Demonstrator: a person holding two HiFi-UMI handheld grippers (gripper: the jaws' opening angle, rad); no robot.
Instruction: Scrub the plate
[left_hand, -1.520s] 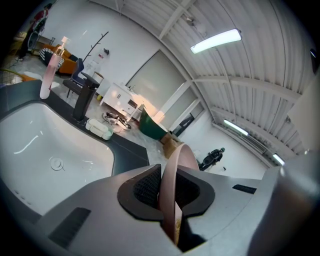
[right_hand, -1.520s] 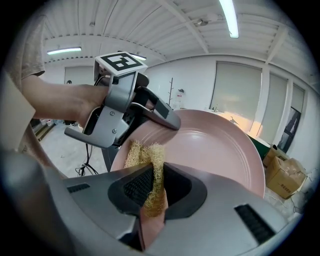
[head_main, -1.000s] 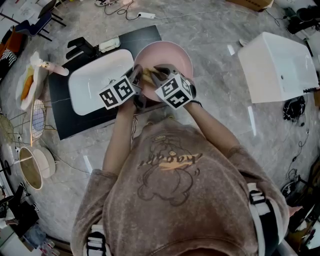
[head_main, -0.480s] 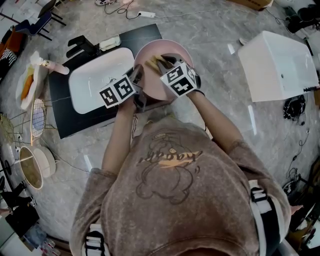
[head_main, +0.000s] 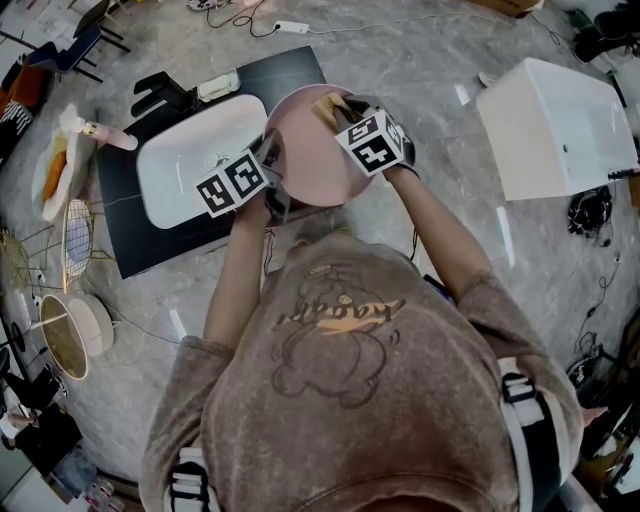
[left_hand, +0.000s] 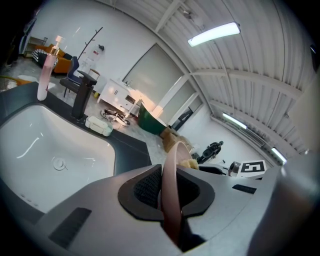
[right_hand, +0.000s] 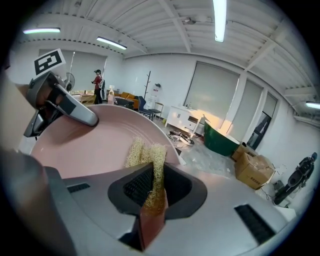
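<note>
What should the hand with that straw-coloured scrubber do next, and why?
Probably drag the scrubber across the pink plate toward its near side. The right gripper pinches it at the plate's far rim and the left gripper clamps the rim, so most of the face lies that way.

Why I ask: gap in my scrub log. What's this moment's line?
left gripper: shut on plate rim | right gripper: shut on scrub pad | scrub pad: against plate face

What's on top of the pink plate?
A straw-coloured scrub pad, held by the right gripper, rests on the plate; the left gripper clamps its rim. The surface beneath the pad is covered.
</note>
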